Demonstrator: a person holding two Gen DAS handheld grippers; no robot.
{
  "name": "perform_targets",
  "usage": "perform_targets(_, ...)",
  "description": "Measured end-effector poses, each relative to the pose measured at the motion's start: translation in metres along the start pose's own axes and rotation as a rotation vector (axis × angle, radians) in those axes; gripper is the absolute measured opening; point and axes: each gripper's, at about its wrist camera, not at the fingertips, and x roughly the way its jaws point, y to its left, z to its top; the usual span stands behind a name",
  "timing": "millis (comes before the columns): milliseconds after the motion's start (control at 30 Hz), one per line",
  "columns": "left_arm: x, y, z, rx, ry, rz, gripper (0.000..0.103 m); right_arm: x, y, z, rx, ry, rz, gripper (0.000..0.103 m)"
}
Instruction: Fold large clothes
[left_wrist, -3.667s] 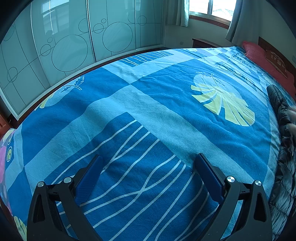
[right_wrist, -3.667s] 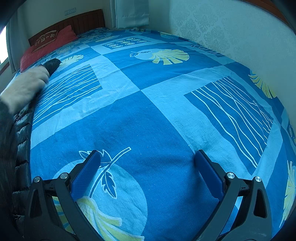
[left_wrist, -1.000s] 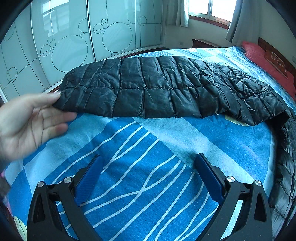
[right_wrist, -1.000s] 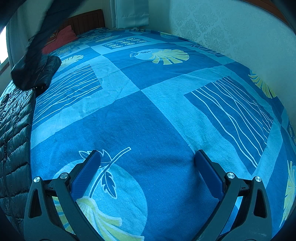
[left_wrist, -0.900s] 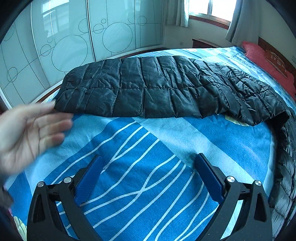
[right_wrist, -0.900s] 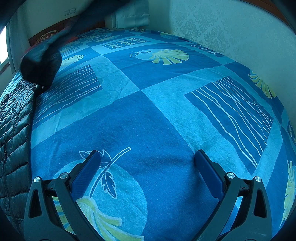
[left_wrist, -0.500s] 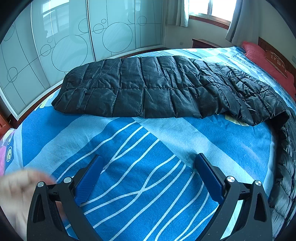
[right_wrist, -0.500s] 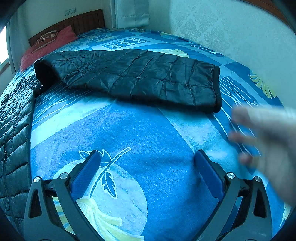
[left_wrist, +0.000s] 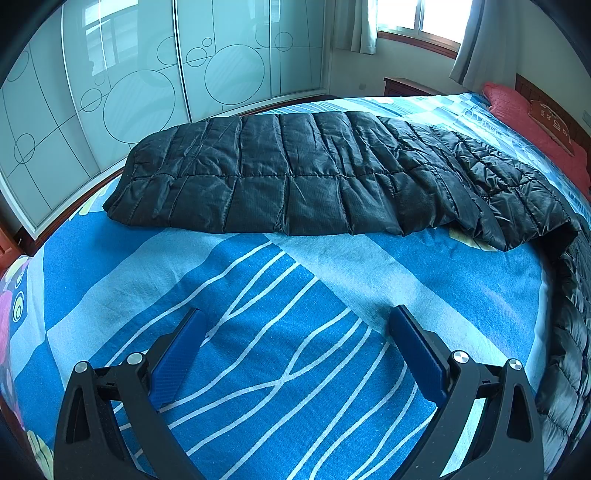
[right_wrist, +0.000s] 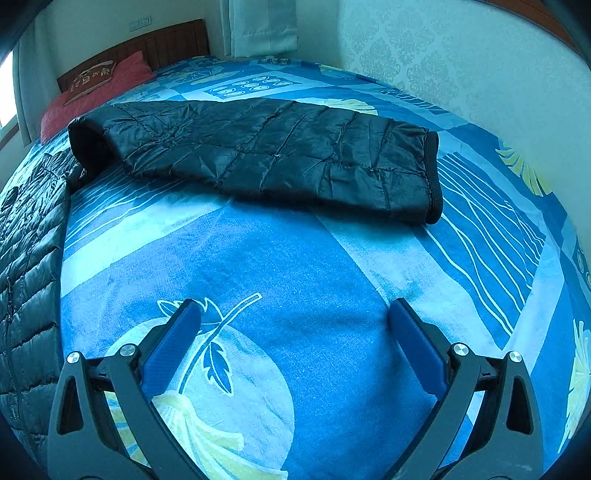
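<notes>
A black quilted down jacket lies on the blue patterned bed. Its left sleeve (left_wrist: 314, 181) stretches flat across the bed ahead of my left gripper (left_wrist: 295, 321), which is open, empty and rests low over the sheet. Its right sleeve (right_wrist: 266, 147) lies flat ahead of my right gripper (right_wrist: 291, 314), also open and empty. The jacket's body runs along the right edge of the left wrist view (left_wrist: 569, 325) and the left edge of the right wrist view (right_wrist: 26, 258).
Frosted sliding wardrobe doors (left_wrist: 147, 85) stand past the bed's far side. A red pillow (right_wrist: 96, 92) and wooden headboard (right_wrist: 166, 44) are at the bed's head. A patterned wall (right_wrist: 461, 66) borders the bed on the right.
A bare hand spread both sleeves out flat on the bed, then withdrew from both views. Neither gripper has moved.
</notes>
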Motion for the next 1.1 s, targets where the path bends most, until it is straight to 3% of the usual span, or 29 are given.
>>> perform_targets(1100, -0.001, 0.000, 0.001, -0.003, -0.002, 0.000, 0.099, 0.004, -0.001, 0.008, -0.003, 0.001, 0.002, 0.101)
